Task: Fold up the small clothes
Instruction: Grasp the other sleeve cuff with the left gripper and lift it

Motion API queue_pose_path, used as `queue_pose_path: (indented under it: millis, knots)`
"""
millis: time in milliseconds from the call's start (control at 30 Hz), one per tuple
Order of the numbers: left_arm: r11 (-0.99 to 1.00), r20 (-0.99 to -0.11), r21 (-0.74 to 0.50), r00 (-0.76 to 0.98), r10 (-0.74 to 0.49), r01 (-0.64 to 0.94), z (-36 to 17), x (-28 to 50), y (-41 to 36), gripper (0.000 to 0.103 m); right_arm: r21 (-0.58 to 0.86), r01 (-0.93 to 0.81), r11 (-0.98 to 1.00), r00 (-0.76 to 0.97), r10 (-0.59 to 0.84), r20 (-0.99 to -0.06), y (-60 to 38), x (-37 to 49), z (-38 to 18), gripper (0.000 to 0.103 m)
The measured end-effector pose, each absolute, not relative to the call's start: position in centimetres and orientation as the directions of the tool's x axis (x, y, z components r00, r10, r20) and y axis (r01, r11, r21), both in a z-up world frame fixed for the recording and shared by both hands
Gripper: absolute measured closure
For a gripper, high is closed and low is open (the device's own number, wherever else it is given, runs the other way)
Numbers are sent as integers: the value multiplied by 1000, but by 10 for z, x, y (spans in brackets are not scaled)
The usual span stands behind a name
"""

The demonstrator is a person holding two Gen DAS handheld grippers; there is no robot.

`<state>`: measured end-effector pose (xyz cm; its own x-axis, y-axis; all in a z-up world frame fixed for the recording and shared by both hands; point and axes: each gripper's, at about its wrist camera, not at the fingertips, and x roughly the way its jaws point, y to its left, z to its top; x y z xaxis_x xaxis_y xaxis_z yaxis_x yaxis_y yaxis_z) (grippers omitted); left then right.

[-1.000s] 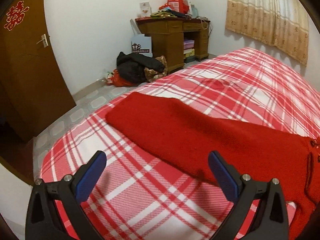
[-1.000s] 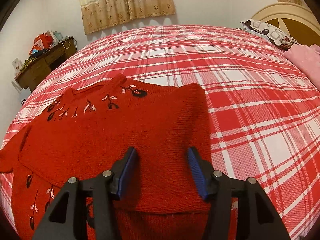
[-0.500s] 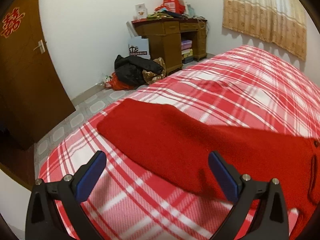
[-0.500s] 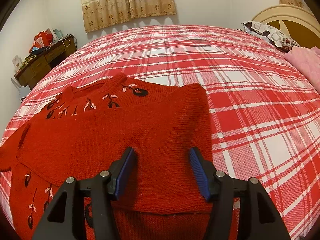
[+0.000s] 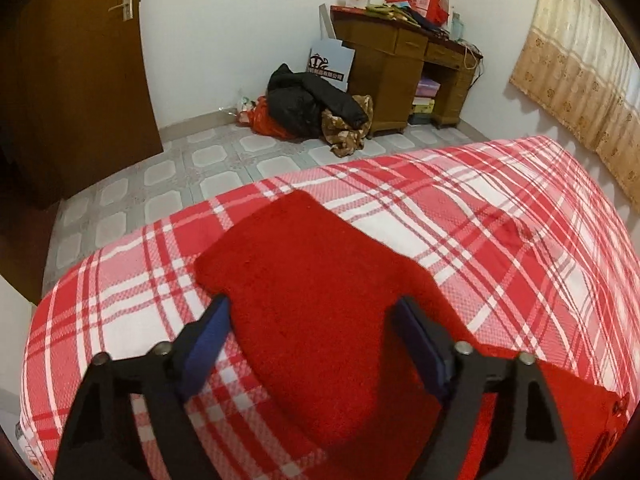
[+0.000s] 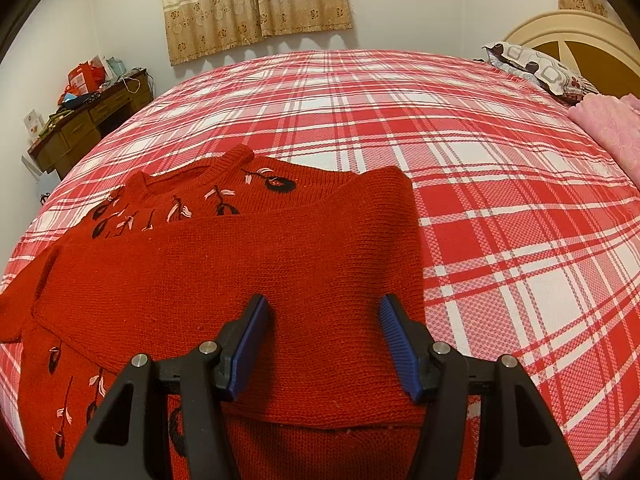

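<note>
On the plaid bed [image 6: 480,152], red sweater [image 6: 280,264], both grippers [image 5: 316,344] [image 6: 324,340] wide, bag [image 5: 330,64] lettering seemingly illegible.

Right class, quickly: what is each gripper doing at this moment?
Left gripper: open, holding nothing, straddling the red knitted sweater's sleeve.
Right gripper: open, holding nothing, above the folded sleeve.

Plaid bed [image 6: 460,152] — red sweater [image 6: 248,264], pillow [image 6: 536,68], pink blanket [image 6: 612,128]

The sweater [image 6: 248,276] lies on the bed [image 6: 500,208], one sleeve [image 5: 304,280] stretched toward the desk [image 5: 400,64] beyond the bed's edge.
</note>
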<state>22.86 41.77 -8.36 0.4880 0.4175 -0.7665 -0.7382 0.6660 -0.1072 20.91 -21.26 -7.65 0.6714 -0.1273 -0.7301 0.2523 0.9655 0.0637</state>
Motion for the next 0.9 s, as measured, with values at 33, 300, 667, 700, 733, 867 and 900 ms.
queue_pose_path:
  millis: [33, 300, 667, 700, 733, 867, 900]
  knots:
    - [664, -761, -106, 491, 424, -740, -83, 229, 418, 35, 64, 252, 966, 672, -127, -730, -213, 209, -77, 43]
    - [714, -730, -105, 542, 417, -692, -76, 231, 411, 87, 66, 252, 965, 672, -126, -729, -213, 209, -76, 43]
    - [848, -583, -146, 737, 342, -509, -18, 224, 350, 89, 72, 254, 965, 675, -124, -727, -213, 209, -76, 43]
    - [875, -566, -135, 761, 318, -466, -10, 226, 331, 89, 73, 254, 964, 676, -123, -727, -213, 209, -76, 43]
    - [889, -555, -131, 776, 300, -438, -5, 226, 320, 89, 75, 254, 964, 676, -122, -726, -213, 209, -76, 43]
    - [951, -506, -114, 841, 194, -288, 13, 224, 254, 89, 75, 254, 964, 677, -122, -726, -214, 209, -76, 43]
    - [962, -498, -109, 851, 166, -251, 16, 223, 238, 89, 76, 254, 964, 677, -121, -726, -214, 209, -76, 43]
